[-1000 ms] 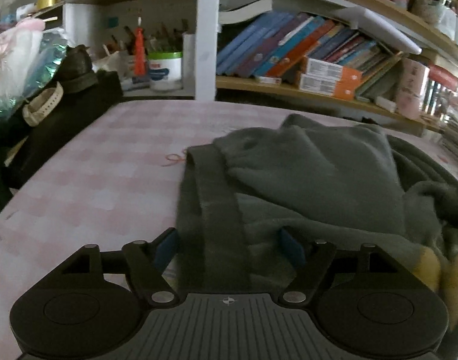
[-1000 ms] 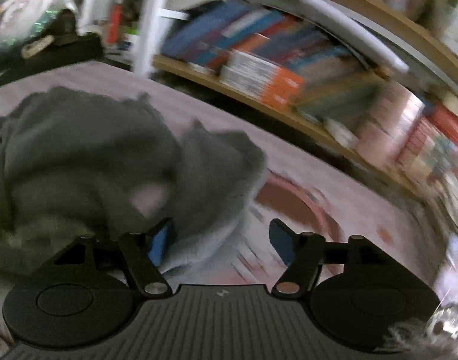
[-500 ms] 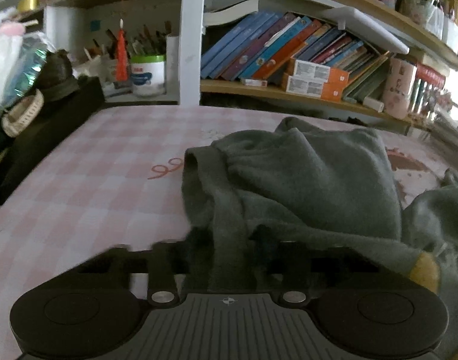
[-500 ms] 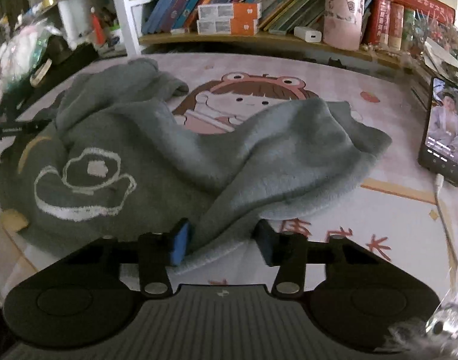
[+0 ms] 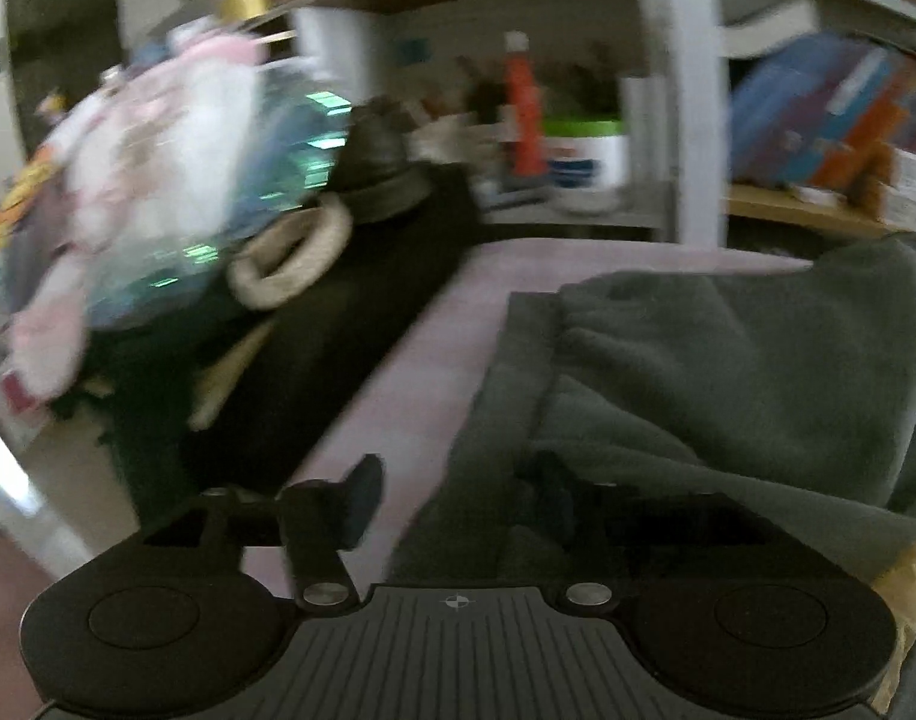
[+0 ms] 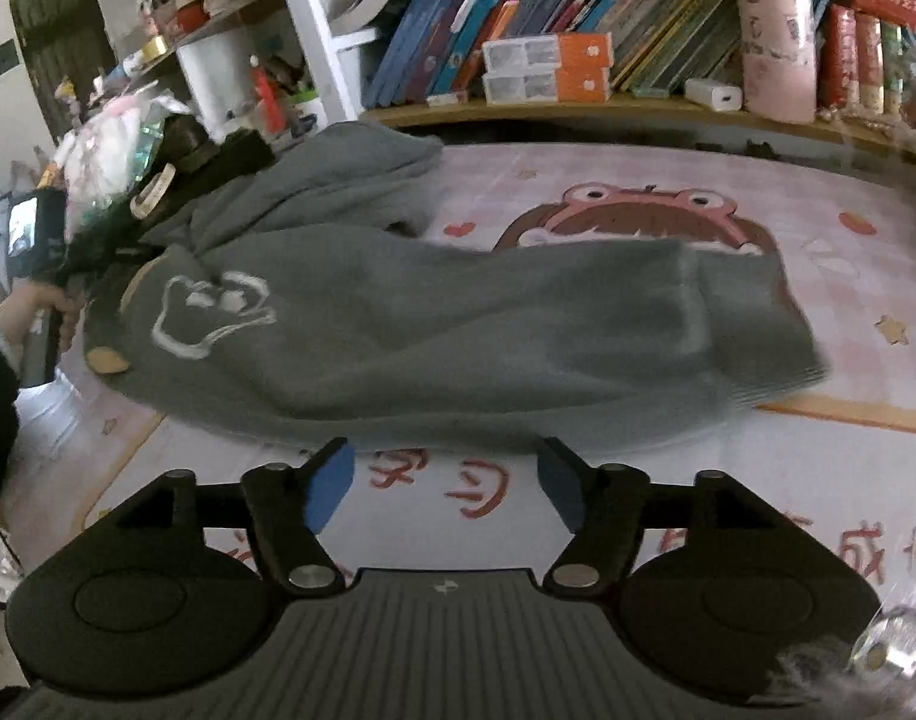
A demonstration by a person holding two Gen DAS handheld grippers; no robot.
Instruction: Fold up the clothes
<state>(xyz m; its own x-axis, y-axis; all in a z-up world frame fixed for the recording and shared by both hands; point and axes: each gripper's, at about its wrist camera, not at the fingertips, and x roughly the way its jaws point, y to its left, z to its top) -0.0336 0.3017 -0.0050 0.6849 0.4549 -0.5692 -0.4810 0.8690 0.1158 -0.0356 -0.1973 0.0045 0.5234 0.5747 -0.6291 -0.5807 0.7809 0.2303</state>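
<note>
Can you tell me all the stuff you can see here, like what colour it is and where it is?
sweatshirt: one, grey with a white outline drawing, spread across the mat
mat: one, pink and white with a cartoon character and red characters, under the sweatshirt
books: many, blue, red, orange, leaning on the shelf behind the mat
orange-and-white boxes: two, stacked on the shelf in front of the books
pink cylinder: one, standing on the shelf at the right
white charger block: one, on the shelf beside the pink cylinder
red bottle: one, on the shelf at the left
hand: one, with a dark sleeve, at the far left, holding the left gripper's handle
left gripper: black, jaws apart around the sweatshirt's edge
right gripper: black with blue pads, open, just short of the sweatshirt
</note>
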